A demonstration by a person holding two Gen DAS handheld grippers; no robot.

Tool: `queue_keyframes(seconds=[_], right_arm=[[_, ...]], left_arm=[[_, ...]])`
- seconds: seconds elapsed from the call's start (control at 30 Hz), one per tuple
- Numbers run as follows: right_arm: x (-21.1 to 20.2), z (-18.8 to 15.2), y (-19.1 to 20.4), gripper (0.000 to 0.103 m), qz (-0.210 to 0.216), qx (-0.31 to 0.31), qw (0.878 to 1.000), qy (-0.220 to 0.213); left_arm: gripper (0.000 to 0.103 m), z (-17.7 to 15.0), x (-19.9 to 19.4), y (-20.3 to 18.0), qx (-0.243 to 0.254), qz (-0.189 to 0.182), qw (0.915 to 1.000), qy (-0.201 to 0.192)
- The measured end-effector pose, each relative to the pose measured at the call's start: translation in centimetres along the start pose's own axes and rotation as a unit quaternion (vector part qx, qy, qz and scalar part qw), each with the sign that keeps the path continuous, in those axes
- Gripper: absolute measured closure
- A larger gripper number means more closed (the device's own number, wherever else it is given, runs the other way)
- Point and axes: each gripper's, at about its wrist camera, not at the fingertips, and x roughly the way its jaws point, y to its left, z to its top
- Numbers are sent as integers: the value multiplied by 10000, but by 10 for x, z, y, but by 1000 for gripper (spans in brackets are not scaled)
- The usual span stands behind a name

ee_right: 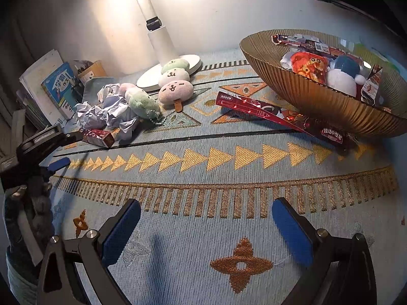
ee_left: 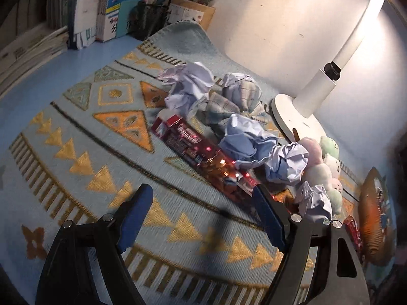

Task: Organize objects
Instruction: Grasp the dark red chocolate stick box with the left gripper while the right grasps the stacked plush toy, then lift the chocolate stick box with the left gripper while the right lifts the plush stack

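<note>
Landmark: white desk lamp (ee_right: 162,58), its round base (ee_left: 292,119) standing on the rug at the back wall.

Open room: the widest bare stretch of the patterned blue rug (ee_right: 203,178) lies in front of the lamp, between the clutter and the two claws. Left of the lamp the rug's far edge curls up against a black mesh pen holder (ee_left: 150,20) and a row of upright books (ee_left: 109,7); bare blue surface (ee_left: 96,50) shows between rug and books.

Left claw (ee_left: 203,216): spread wide, nothing between its blue pads, hovering over the rug in front of the lamp, just short of the red box.

Right claw (ee_right: 206,228): spread wide, empty, low over bare rug well forward of the lamp.

Items to organize:
- Crumpled paper balls (ee_left: 254,145), several, heaped in front and to the left of the lamp base.
- Long red box (ee_left: 193,150), flat on the rug, touching the paper heap on the side away from the lamp.
- Plush dango skewer (ee_right: 174,81), leaning on the lamp base; a second plush (ee_right: 142,101) beside it, against the paper.
- Red pen packet (ee_right: 279,117), right of the lamp, its end under the bowl's rim.
- Ribbed amber bowl (ee_right: 318,101), well right of the lamp, holding plush toys and packets.
</note>
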Motion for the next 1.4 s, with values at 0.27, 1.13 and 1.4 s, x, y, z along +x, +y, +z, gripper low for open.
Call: queue_keyframes(seconds=[0.27,1.13,1.4], right_arm=[[-12,21,19,0,412,-14,9990,-201],[107,144,69,46,2509,406,9603,1148],[123,164,104,35,1411,-416,9862,755]], left_arm=[[44,5,14,-21,404,395,9983,-112],[68,17,-2,39,1024,-303,9939,276],[77,24,8,31,1158,-128,9930,177]])
